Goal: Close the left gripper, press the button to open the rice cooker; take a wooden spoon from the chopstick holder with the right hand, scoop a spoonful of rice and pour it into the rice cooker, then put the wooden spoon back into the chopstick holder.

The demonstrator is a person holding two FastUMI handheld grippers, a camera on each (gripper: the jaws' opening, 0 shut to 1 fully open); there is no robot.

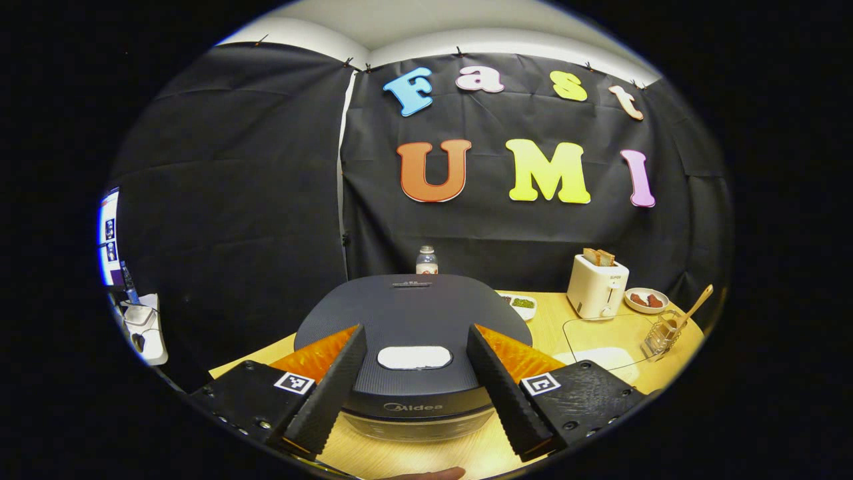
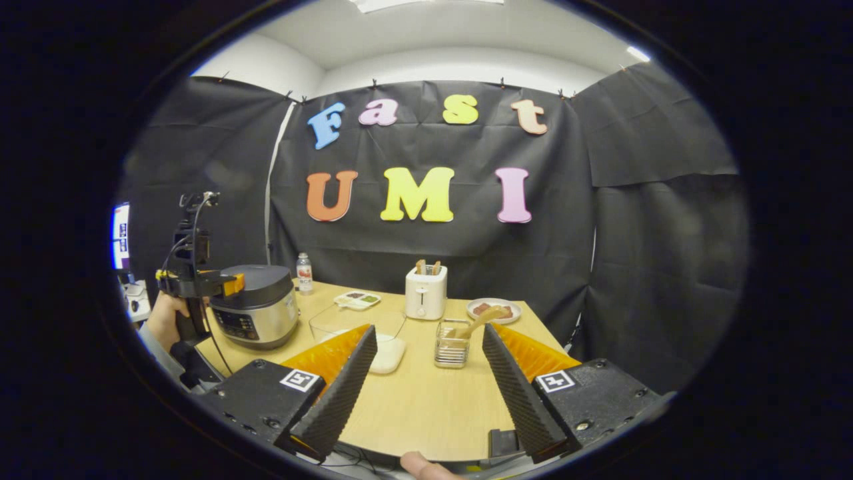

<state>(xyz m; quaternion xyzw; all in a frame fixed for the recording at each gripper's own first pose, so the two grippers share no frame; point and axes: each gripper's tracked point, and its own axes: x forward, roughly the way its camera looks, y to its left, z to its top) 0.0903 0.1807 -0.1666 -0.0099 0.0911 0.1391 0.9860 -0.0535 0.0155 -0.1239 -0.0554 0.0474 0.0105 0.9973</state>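
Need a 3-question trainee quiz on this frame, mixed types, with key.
1. True or false: the rice cooker lid is already open.
2. Where is the wooden spoon? A) in the right gripper B) in the chopstick holder C) on the plate
3. Fill in: the left gripper has its fingers ____, one on each side of the white button in the left gripper view.

Key: 1 false, the lid is down. 2 B, it leans in the holder; the right gripper is open and empty. 3 open.
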